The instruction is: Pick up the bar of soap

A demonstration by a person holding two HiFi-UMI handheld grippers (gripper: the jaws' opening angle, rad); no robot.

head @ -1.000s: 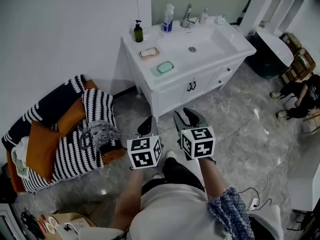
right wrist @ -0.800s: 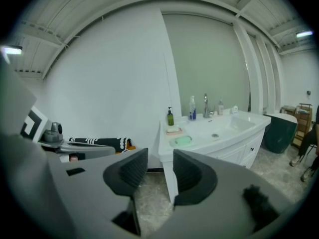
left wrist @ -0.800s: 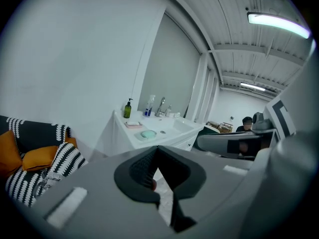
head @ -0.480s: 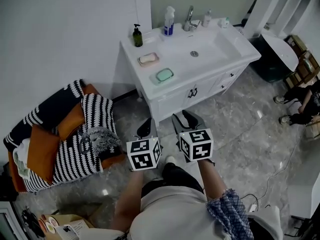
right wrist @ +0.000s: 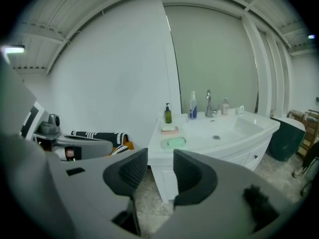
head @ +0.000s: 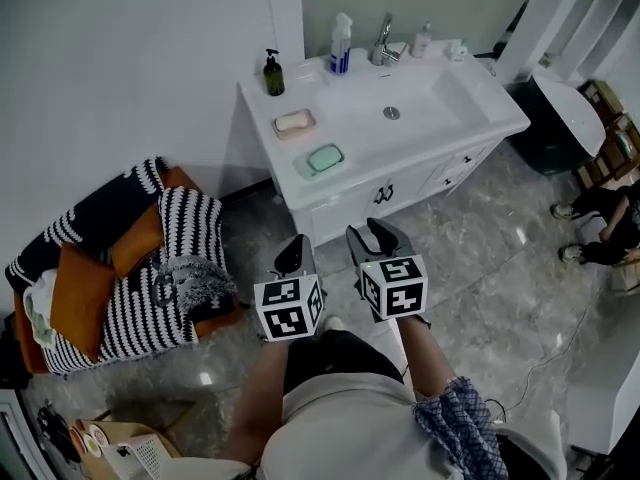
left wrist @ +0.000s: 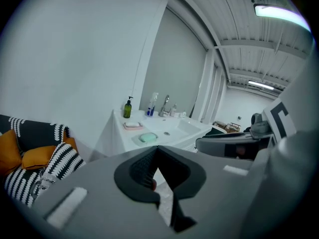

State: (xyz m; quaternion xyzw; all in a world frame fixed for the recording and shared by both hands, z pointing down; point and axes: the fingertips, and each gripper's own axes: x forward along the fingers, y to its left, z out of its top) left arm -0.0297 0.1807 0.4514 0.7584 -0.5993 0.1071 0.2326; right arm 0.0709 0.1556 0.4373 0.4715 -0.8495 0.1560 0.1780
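The left claw (head: 296,240) has its jaws together at the tips, with nothing in them. The right claw (head: 368,226), just beside it, stands part open, with a gap between its pads and nothing in it. Both point at a white counter (head: 360,146) well ahead, and neither touches it. 2 soaps lie near the counter's left edge. A pale bar (head: 293,121) sits in a pink dish (head: 281,131) farther back, and a green bar (head: 324,157) sits in a green dish (head: 305,167) by the front left corner. A dark bottle (head: 272,73) stands at the back left corner. A tap (head: 381,38) rises at the back edge, behind the basin (head: 405,103).
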